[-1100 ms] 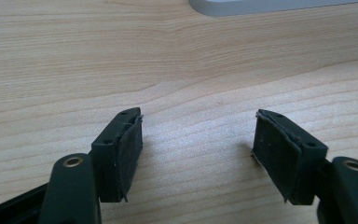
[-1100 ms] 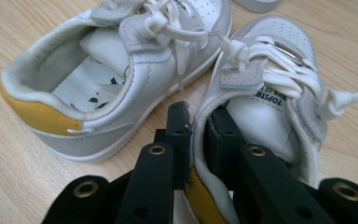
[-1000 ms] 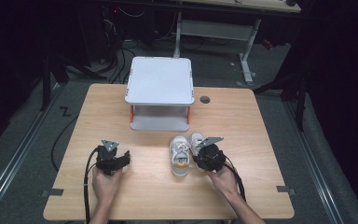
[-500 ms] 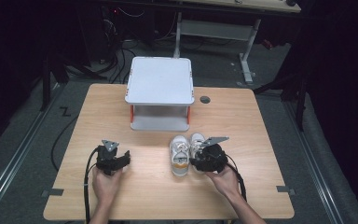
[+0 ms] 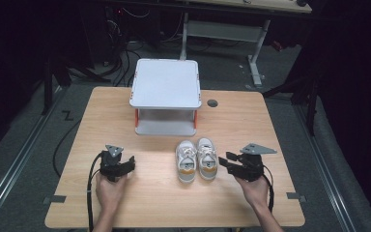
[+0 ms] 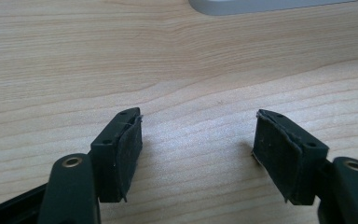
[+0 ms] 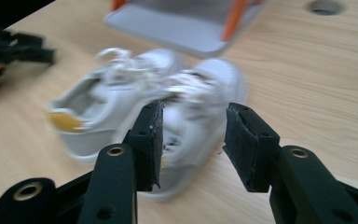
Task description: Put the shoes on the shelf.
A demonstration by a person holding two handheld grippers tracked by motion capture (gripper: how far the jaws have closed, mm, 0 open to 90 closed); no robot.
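Note:
A pair of small white shoes (image 5: 196, 160) with yellow heel tabs stands side by side on the wooden table (image 5: 270, 125), toes pointing away from me. My right gripper (image 5: 223, 163) is open just to the right of the pair, apart from it. In the right gripper view, the right gripper (image 7: 194, 115) has nothing between its jaws, and the blurred shoes (image 7: 121, 100) lie just beyond them. My left gripper (image 5: 131, 162) rests open on the table well left of the shoes. In the left gripper view, the left gripper (image 6: 199, 119) has only bare wood between its pads.
A white two-level stand (image 5: 165, 82) with orange legs sits at the back middle of the table, its lower shelf (image 5: 165, 127) just behind the shoes. A round cable hole (image 5: 212, 103) lies to its right. Desk legs and cables fill the dark floor beyond.
My right gripper has drawn back to the right, away from the right shoe it was against. The shoes stay on the table. The left gripper has not moved.

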